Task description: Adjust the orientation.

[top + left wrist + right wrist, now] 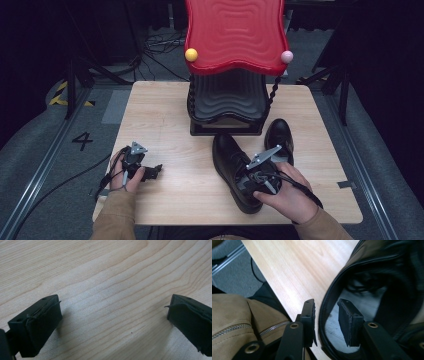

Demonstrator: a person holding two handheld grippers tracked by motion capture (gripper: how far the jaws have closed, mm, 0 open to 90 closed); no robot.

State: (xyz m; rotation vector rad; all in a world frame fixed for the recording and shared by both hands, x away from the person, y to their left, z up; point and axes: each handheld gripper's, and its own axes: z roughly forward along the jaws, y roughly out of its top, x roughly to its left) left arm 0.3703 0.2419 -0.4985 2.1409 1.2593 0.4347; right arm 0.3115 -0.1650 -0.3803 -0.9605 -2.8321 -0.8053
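A black shoe (234, 167) lies on the wooden table (165, 120), toe pointing away from the person, just in front of the black stand (226, 107) with the red wavy top (235, 32). A second black shoe (279, 136) sits close beside it, to its right and nearer the stand. The right gripper (325, 320) is at the heel end of the first shoe. One jaw is inside the shoe's opening and the other is outside, with the shoe's rim between them. There is a gap on each side of the rim, so the jaws are not squeezing it. The right hand (287, 192) holds this gripper. The left gripper (112, 322) is well to the left of the shoe, low over bare wood. Its jaws are spread wide and hold nothing. The left hand (122, 172) holds it near the table's front edge. Tan sleeves (112, 215) cover both arms.
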